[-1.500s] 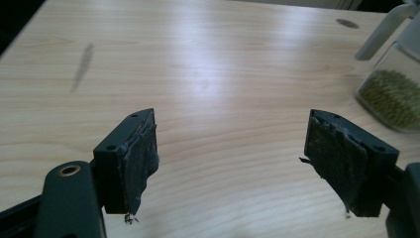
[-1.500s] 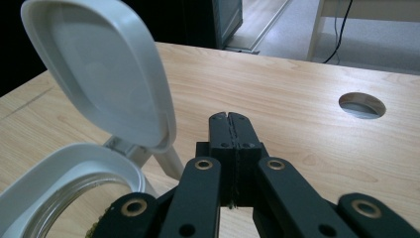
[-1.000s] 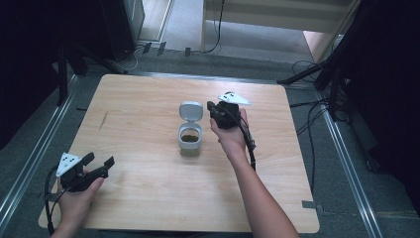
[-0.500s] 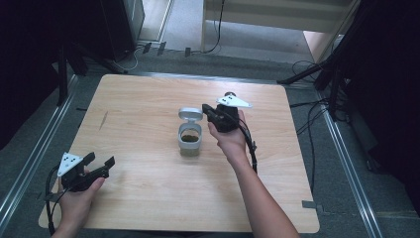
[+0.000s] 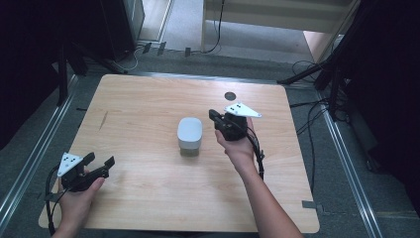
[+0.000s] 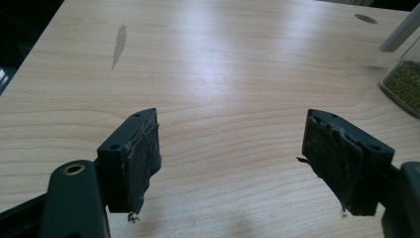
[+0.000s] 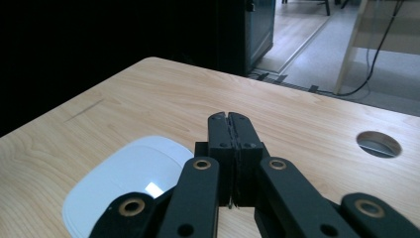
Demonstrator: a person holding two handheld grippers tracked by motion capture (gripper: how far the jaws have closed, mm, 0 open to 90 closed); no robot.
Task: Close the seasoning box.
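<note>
A small clear container with a white lid [image 5: 189, 133] stands at the middle of the wooden table [image 5: 148, 104], its lid down flat on top. The lid [image 7: 126, 186] lies just below and left of my right gripper [image 7: 231, 119], whose jaws are pressed together with nothing between them. In the high view the right gripper [image 5: 214, 117] hovers just right of the container. The container's clear wall with green-brown grains [image 6: 403, 85] shows at the right edge of the left gripper view. My left gripper [image 6: 230, 148] is open over bare wood; it sits at the front left corner [image 5: 101, 165].
A round cable hole [image 5: 229, 95] is set in the table behind the right gripper, also seen as the hole [image 7: 378, 143]. A dark streak [image 6: 119, 42] marks the wood at far left. Metal rails and cables lie on the floor around the table.
The white lid, which stood open behind the container, has been folded down onto it. The right gripper has pulled back slightly to the right. The left gripper has stayed put.
</note>
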